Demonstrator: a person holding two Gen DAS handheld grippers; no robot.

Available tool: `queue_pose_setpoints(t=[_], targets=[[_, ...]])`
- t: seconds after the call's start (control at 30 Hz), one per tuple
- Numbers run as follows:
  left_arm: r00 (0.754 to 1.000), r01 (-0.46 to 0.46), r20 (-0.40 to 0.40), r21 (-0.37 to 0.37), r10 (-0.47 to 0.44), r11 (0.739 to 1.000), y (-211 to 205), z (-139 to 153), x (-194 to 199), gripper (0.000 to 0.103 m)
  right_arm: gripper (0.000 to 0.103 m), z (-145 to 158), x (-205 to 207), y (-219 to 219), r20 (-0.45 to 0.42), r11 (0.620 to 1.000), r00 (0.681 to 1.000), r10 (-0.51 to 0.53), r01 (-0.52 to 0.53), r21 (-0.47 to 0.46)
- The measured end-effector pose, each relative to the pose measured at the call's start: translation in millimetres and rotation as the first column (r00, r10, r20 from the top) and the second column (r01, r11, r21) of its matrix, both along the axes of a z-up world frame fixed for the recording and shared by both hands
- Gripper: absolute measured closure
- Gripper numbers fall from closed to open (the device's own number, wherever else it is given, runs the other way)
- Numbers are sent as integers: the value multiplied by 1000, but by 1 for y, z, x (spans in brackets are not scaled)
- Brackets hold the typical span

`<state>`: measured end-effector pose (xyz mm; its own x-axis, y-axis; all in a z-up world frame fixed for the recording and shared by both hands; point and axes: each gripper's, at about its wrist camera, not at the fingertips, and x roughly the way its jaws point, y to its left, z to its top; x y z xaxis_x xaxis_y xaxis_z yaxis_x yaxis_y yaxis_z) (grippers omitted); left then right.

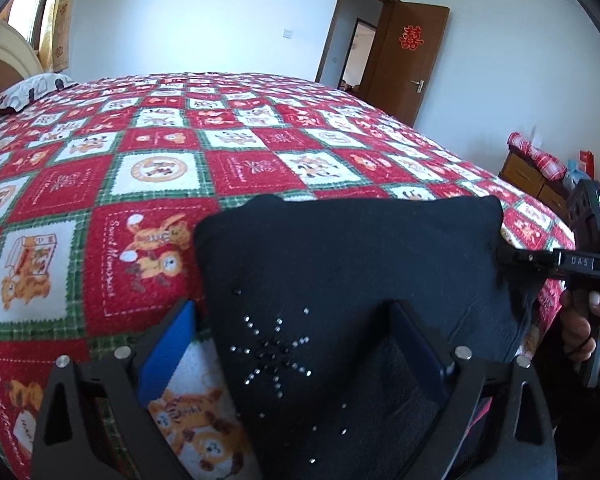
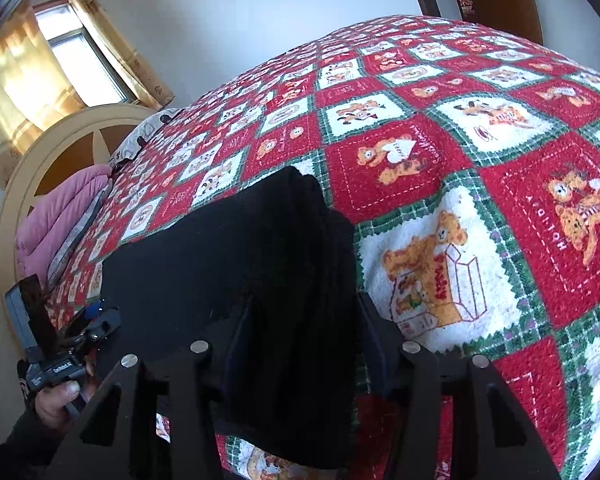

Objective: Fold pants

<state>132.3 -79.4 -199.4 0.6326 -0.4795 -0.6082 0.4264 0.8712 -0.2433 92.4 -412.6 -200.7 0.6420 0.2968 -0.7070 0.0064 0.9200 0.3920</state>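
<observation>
The black pants (image 1: 352,272) lie folded into a thick rectangle on the red patchwork bedspread (image 1: 140,168), with a rhinestone star on top. My left gripper (image 1: 292,340) is open, its blue-padded fingers (image 1: 168,352) spread wide over the near edge of the pants, one finger on the bedspread, the other over the fabric. My right gripper (image 2: 300,344) has its jaws around a thick folded edge of the pants (image 2: 228,264); it also shows in the left wrist view (image 1: 516,258), pinching the pants' right side.
The bedspread (image 2: 460,160) covers the whole bed. A pillow (image 1: 32,88) and pink quilt (image 2: 60,216) lie at the headboard (image 2: 60,148). A wooden cabinet (image 1: 532,180) stands beyond the bed's right side, and a door (image 1: 404,60) is open at the back.
</observation>
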Motion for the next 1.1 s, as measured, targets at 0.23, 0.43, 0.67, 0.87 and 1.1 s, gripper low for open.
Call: queue_pose_setpoints(t=[0.23, 0.43, 0.67, 0.87, 1.1], targets=[[999, -12, -41, -83, 9, 996, 19, 1, -1, 52, 69, 6, -5, 5, 19, 1000, 1000, 16, -16, 13], [997, 1, -79, -167, -14, 986, 28, -1, 2, 84, 75, 13, -14, 13, 49, 999, 999, 21, -19, -26], [997, 8, -67, -235, -25, 972, 39, 12, -5, 89, 77, 31, -23, 25, 101, 998, 995, 22, -16, -62], [999, -19, -52, -244, 6, 970, 56, 25, -1, 90, 78, 54, -8, 45, 131, 995, 988, 76, -66, -81], [992, -123, -26, -232, 120, 965, 106, 43, 17, 90, 78, 67, 47, 90, 126, 979, 973, 193, -181, -95]])
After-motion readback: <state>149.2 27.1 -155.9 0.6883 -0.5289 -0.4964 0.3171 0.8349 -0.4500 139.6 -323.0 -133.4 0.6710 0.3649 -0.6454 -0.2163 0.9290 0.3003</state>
